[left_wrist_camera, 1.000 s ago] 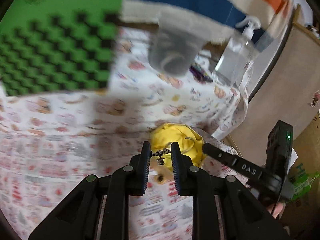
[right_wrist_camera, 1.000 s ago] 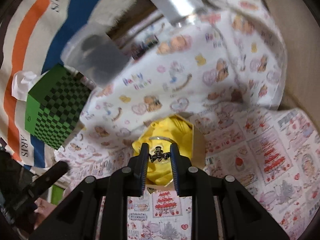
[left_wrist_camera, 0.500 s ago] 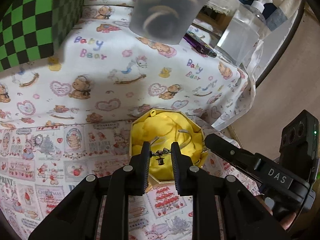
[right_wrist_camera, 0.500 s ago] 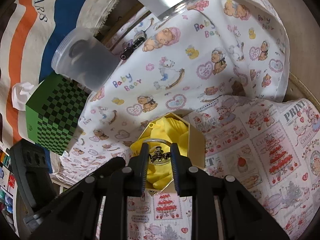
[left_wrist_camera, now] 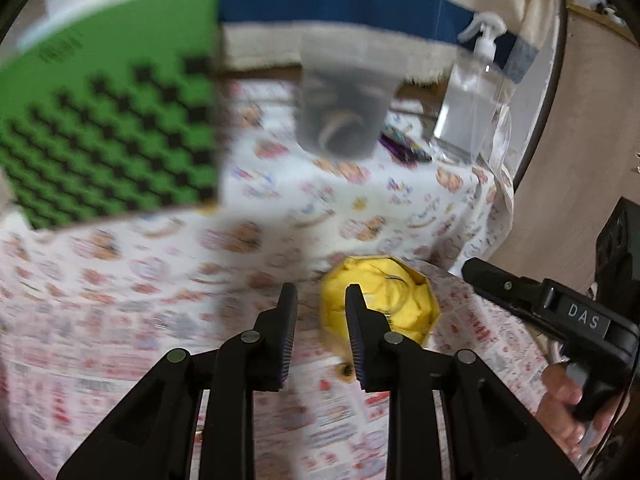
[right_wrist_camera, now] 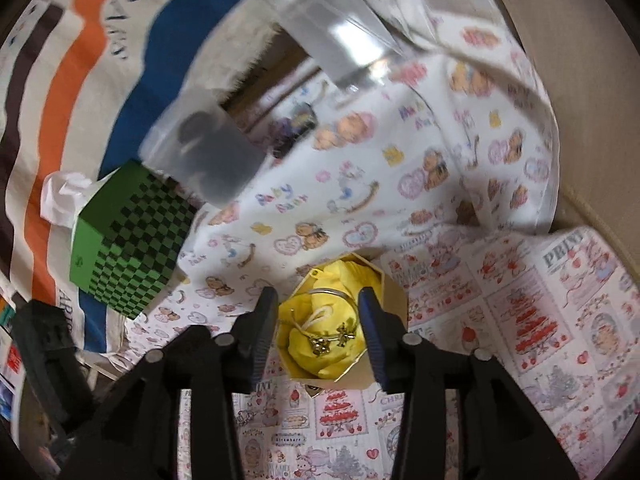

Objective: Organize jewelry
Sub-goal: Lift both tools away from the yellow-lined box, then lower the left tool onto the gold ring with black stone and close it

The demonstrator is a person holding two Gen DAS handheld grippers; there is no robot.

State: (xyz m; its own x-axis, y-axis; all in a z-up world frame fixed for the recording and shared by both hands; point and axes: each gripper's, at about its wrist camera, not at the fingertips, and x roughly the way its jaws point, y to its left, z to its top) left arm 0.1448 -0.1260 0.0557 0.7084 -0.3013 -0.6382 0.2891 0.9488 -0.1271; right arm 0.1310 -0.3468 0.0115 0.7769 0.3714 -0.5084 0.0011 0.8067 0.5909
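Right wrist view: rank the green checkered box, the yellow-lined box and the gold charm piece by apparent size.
1. green checkered box
2. yellow-lined box, somewhat smaller, though nearer the camera
3. gold charm piece, by far the smallest

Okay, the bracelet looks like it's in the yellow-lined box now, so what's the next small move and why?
Probably lift the right hand-held gripper clear of the box. Its jaws have just been opening, and the bracelet lies loose on the yellow lining with neither pad touching it.

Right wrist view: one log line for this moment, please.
right gripper: just opened, empty | left gripper: just opened, empty | charm bracelet: on yellow cloth in gold box
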